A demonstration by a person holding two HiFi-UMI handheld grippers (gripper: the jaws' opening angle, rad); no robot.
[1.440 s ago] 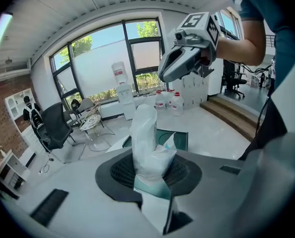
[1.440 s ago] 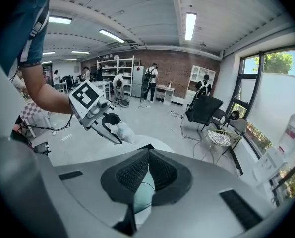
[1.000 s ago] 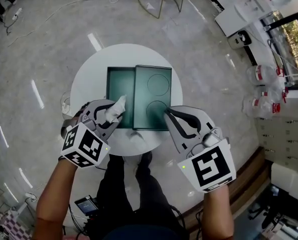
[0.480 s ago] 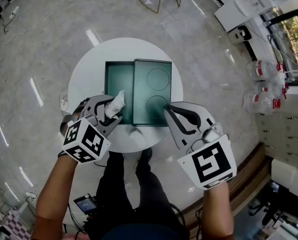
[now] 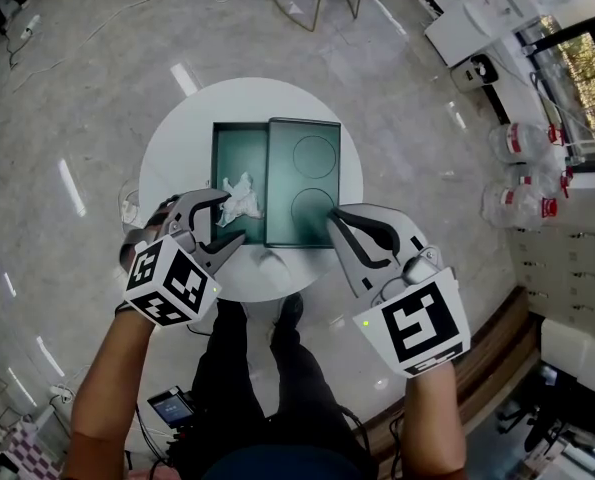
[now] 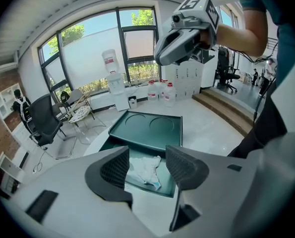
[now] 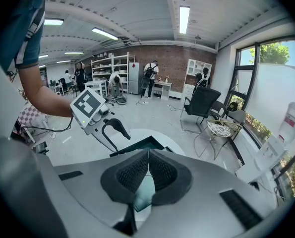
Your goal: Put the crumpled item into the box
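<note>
Crumpled white item point(image 5: 240, 196) lies loose on the floor of the green box point(image 5: 232, 153), in the open left part, toward the near wall & just beside the lid's point(image 5: 304, 182) left edge. Lid sits shifted right, covering the rest of the box. Left gripper point(image 5: 227, 221) is just on the near side of the item, at the box's near edge. Its jaws are opening, wide apart; item shows thru the gap but pads aren't on it, so it holds nothing. Right gripper point(image 5: 333, 218) is at the lid's near-right corner, jaws together, empty; contact w/ lid can't tell. Box sits on round white table point(image 5: 172, 148).
</note>
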